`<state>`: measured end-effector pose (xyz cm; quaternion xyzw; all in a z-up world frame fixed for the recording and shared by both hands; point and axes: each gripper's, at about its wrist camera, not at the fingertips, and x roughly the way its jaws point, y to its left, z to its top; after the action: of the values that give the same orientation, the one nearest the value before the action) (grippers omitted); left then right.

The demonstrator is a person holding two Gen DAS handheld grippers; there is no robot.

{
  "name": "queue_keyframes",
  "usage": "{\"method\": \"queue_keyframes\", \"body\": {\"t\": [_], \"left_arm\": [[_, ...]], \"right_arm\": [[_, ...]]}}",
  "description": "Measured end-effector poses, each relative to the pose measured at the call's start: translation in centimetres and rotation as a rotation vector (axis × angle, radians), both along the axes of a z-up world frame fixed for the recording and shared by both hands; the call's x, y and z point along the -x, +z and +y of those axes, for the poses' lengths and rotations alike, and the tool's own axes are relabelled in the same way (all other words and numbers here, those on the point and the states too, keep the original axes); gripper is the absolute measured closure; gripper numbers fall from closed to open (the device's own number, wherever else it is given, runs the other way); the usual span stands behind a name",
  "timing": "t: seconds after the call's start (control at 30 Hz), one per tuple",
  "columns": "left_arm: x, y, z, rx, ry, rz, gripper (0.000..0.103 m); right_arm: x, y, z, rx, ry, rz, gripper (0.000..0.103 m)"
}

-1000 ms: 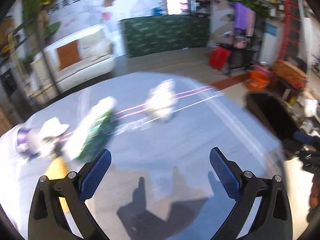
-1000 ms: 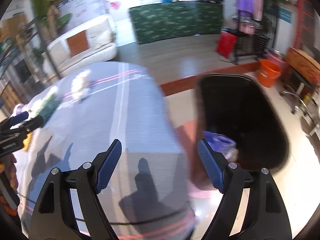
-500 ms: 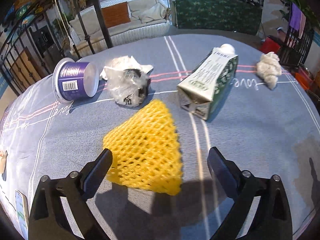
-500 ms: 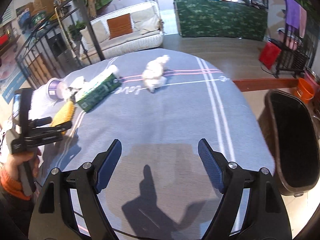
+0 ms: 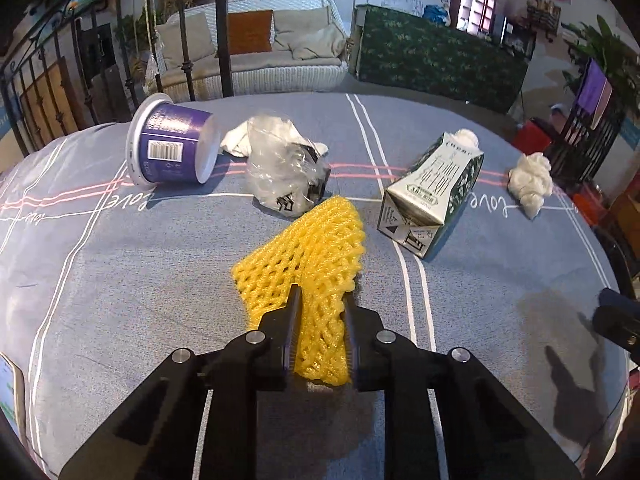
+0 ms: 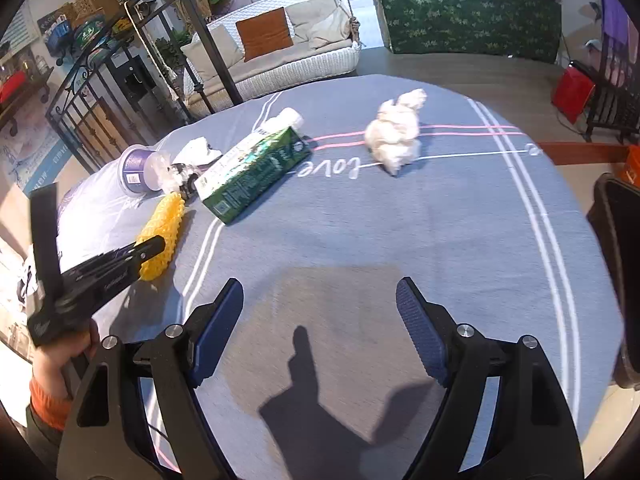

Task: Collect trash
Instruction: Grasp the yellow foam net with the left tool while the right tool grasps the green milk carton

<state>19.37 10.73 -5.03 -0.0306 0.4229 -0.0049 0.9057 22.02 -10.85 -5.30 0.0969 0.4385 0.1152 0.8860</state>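
Note:
A yellow foam net point(image 5: 308, 256) lies on the blue-grey tablecloth point(image 5: 120, 280). My left gripper point(image 5: 320, 300) is closing on its near end, and the pads squeeze the foam between them. Beyond it lie a purple tub point(image 5: 172, 146) on its side, a crumpled clear plastic bag point(image 5: 284, 172), a green and white carton point(image 5: 434, 184) and a white paper wad point(image 5: 530, 178). My right gripper point(image 6: 320, 300) stands open above bare cloth, nothing between its fingers. From there I see the yellow net point(image 6: 162, 228), carton point(image 6: 256, 168) and wad point(image 6: 396, 132).
A black bin point(image 6: 618, 256) stands off the table's right edge. A hand point(image 6: 60, 352) holds the left gripper point(image 6: 154, 246) at the left of the right wrist view. A white sofa point(image 5: 260, 52) and iron railing point(image 5: 48, 88) stand behind the table.
My left gripper moved onto the yellow net and its jaws came together on it. The right gripper swung left from the bin to over the table, still open.

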Motion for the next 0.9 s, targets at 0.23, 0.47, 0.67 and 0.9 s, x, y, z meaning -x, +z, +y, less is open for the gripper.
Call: {"method": "queue_keyframes", "body": {"t": [0.23,0.47,0.67,0.9], "left_arm": [[0.9,1.4,1.0,0.027,0.015,-0.063,0.084],[2.1,1.7,2.0,0.036,0.042,-0.089,0.084],[2.3,1.3,3.1,0.050,0.053,-0.094,0.084],[2.5,1.3,3.3,0.057,0.051,-0.118,0.084]], "right_arm": [[-2.9,0.5,3.3,-0.056,-0.001,0.011,0.025],[-7.5,0.3,7.5,-0.125,-0.008,0.055,0.025],[-11.1,-0.2,9.2,-0.160,-0.065,0.101,0.025],[-14.8,-2.8,9.5,-0.233,-0.167,0.223,0.029]]}}
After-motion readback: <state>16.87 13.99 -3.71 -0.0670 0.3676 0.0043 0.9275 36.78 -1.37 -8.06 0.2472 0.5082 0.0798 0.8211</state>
